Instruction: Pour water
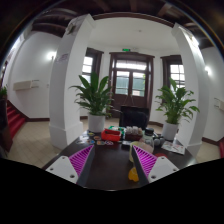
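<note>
My gripper [113, 149] is held low over a dark table [108, 165]. It is open, its two fingers set wide apart, each with a purple pad [80, 160] on its inner face. A small yellow object [133, 176] lies on the table between the fingers, close to the right one and touching neither. I cannot tell what it is. No cup, bottle or jug is clearly recognisable. Several small items, among them a red one [108, 135], sit in a row along the table's far edge, well beyond the fingertips.
Beyond the table are two white columns [70, 80], two potted plants [97, 95] and a dark wooden door [131, 80] with windows. A white item [176, 147] lies at the table's far right. A red staircase [14, 118] is on the left.
</note>
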{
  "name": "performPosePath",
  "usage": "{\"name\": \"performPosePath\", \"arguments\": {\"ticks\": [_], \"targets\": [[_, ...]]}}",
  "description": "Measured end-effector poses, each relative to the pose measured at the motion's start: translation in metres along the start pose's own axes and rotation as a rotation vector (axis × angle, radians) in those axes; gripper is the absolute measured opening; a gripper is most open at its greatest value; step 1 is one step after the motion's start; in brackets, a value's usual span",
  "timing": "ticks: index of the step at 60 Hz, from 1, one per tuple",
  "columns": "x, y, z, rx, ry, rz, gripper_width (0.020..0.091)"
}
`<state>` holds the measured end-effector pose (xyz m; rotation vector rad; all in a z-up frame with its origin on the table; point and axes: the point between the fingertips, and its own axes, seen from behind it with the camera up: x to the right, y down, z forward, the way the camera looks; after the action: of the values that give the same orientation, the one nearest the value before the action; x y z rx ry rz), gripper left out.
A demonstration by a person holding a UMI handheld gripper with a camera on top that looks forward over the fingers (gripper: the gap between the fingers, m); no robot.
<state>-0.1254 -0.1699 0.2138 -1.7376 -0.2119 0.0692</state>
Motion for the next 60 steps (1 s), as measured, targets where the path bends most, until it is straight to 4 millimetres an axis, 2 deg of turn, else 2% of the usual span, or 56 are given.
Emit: {"name": "performPosePath", "arguments": {"ticks": [3,7,8,9,12,18,23,36,49,56,58,59,60], "targets": [[0.011,0.009,-0.001,-0.018,0.034,-0.015,0.0747],[0.026,0.033,-0.003,-0.047,0.087,-0.029,0.0745],[0.034,0.032,-0.004,-0.054,0.098,-0.028,0.0745],[0.035,0.044,-0.001,-0.056,0.112,-0.024,0.0748],[0.047,0.059,0.0,-0.067,0.142,-0.003,0.0743],[0.071,0.075,0.007,-0.068,0.187,0.037,0.0747],[0.086,0.078,0.018,-0.054,0.198,0.057,0.0743],[0.113,0.069,0.064,-0.017,0.21,0.094,0.0745],[0.117,0.067,0.101,-0.003,0.176,0.095,0.0745],[0.119,0.068,0.111,0.02,0.186,0.105,0.0668],[0.119,0.071,0.116,0.027,0.183,0.103,0.0544],[0.118,0.071,0.117,0.031,0.179,0.103,0.0508],[0.116,0.07,0.117,0.042,0.174,0.099,0.0511]]}}
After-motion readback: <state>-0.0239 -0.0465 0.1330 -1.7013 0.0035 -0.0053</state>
